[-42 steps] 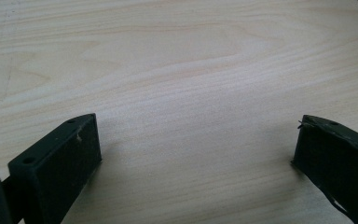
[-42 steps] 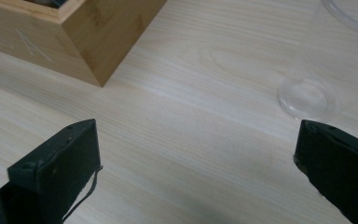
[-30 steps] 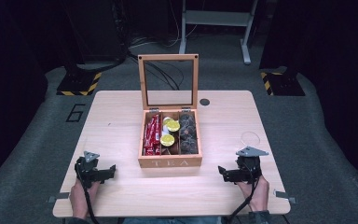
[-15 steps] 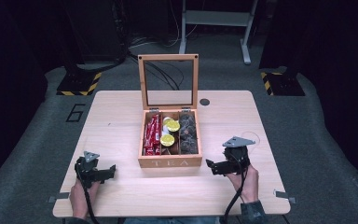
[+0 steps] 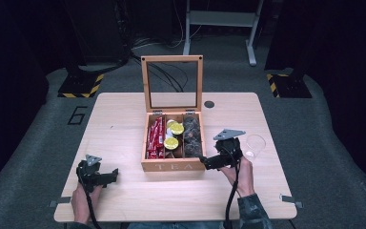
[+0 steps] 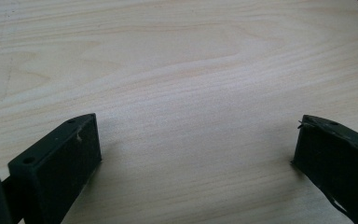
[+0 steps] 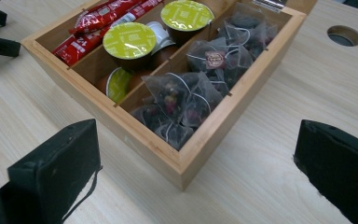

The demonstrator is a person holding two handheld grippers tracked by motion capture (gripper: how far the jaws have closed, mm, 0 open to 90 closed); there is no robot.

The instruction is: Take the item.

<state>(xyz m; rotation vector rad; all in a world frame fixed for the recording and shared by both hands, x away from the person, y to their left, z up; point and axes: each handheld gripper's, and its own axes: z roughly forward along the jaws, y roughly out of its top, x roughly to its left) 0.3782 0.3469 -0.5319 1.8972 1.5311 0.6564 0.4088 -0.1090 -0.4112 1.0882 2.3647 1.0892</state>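
Observation:
A wooden tea box (image 5: 174, 166) with its glass lid up stands mid-table. It holds red sachets (image 5: 156, 138) on the left, yellow-green capsules (image 5: 171, 142) in the middle and dark pyramid tea bags (image 5: 192, 136) on the right. My right gripper (image 5: 208, 162) hovers open at the box's front right corner. In the right gripper view the corner of the box (image 7: 121, 121) and the tea bags (image 7: 182, 100) lie between and beyond the open right gripper (image 7: 196, 142). My left gripper (image 5: 110, 176) rests open near the table's front left. Bare wood lies under the left gripper (image 6: 196, 140).
A clear cup (image 5: 255, 144) stands just right of the right hand. A round cable hole (image 5: 209, 104) sits in the table behind the box's right side, the same hole (image 7: 344, 35) showing in the right gripper view. The table (image 5: 124, 119) has free wood left of the box.
The right gripper has moved forward and left, from the table's front right edge up to the box's front right corner. The left gripper has stayed put.

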